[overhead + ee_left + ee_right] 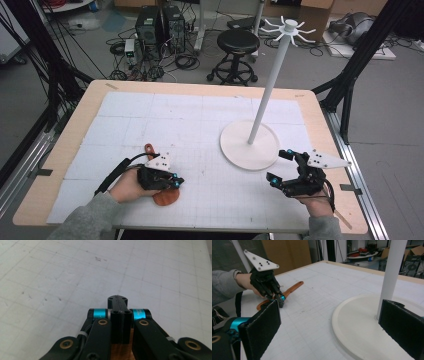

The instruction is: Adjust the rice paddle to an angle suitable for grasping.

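Left gripper (pixel 172 182): fingers (pixel 119 322) pressed flat together, with brown wood showing just beneath them in the left gripper view — whether they pinch the wooden spatula (pixel 161 192) or merely sit over it cannot be told. The spatula lies flat on the bench (pixel 60 150) under that gripper, blade end toward the person, handle with its hanging hole pointing away; in the right gripper view the handle (pixel 293 288) runs out behind the left gripper. Right gripper (pixel 283 167): fingers (pixel 260 327) spread wide, nothing between them, held just beside the base of the white hanging stand (pixel 250 144). Judgement: the step in hand looks like lifting the spatula to carry it toward the stand's hooks (pixel 289 27). To do it well — confirm a firm pinch near the blade's neck, lift level, keep the hole end free for hooking.
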The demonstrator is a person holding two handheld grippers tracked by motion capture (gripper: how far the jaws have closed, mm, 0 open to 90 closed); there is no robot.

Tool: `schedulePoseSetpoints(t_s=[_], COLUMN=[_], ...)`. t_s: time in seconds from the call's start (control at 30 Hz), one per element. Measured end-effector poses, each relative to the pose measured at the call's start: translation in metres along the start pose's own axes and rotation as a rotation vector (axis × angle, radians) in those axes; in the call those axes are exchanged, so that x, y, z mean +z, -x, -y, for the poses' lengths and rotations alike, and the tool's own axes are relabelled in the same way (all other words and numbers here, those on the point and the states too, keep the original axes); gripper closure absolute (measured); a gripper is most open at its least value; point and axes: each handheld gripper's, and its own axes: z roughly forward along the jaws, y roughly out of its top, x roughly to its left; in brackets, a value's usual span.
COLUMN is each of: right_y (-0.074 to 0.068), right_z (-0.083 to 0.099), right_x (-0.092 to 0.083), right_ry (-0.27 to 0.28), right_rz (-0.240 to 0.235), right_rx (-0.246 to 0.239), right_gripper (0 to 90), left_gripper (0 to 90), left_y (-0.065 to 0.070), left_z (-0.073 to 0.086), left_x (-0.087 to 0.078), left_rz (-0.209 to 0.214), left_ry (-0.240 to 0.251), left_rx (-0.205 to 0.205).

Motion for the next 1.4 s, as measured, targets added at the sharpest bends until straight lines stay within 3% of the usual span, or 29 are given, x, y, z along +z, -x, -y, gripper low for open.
schedulePoseSetpoints(t_s=[0.23, 0.4, 0.77, 0.83, 0.9, 0.97, 1.17, 1.3, 1.4], right_y=[0.001, 0.001, 0.002, 0.001, 0.001, 0.001, 0.000, -0.001, -0.001], right_z=[0.000, 0.000, 0.000, 0.000, 0.000, 0.000, 0.000, 0.001, 0.001], right_x=[0.002, 0.002, 0.003, 0.003, 0.003, 0.003, 0.004, 0.004, 0.004], right_ry=[-0.007, -0.005, -0.003, -0.005, -0.001, -0.002, -0.014, -0.017, -0.023], right_rz=[0.001, 0.001, 0.000, -0.001, 0.000, -0.001, -0.002, 0.000, -0.001], right_rx=[-0.005, -0.002, -0.008, -0.007, -0.009, -0.009, -0.006, -0.013, -0.012], right_gripper=[2.9, 2.9, 2.9, 2.9, 2.9, 2.9, 2.9, 2.9, 2.9], left_gripper=[89.6, 89.7, 89.6, 89.6, 89.7, 89.6, 89.6, 89.7, 89.6], left_y=[0.010, 0.010, 0.015, 0.012, 0.005, -0.003, -0.023, -0.033, -0.035], left_z=[0.007, 0.023, 0.044, 0.043, 0.041, 0.043, 0.060, 0.066, 0.067], left_x=[-0.013, -0.023, -0.046, -0.054, -0.065, -0.074, -0.089, -0.091, -0.087], left_rz=[0.002, 0.033, 0.028, -0.009, -0.059, -0.108, -0.233, -0.266, -0.268], left_ry=[-0.045, 0.005, 0.022, 0.066, 0.127, 0.154, 0.124, 0.119, 0.099], left_rx=[0.049, -0.007, -0.016, -0.009, -0.035, -0.058, -0.098, -0.142, -0.146])
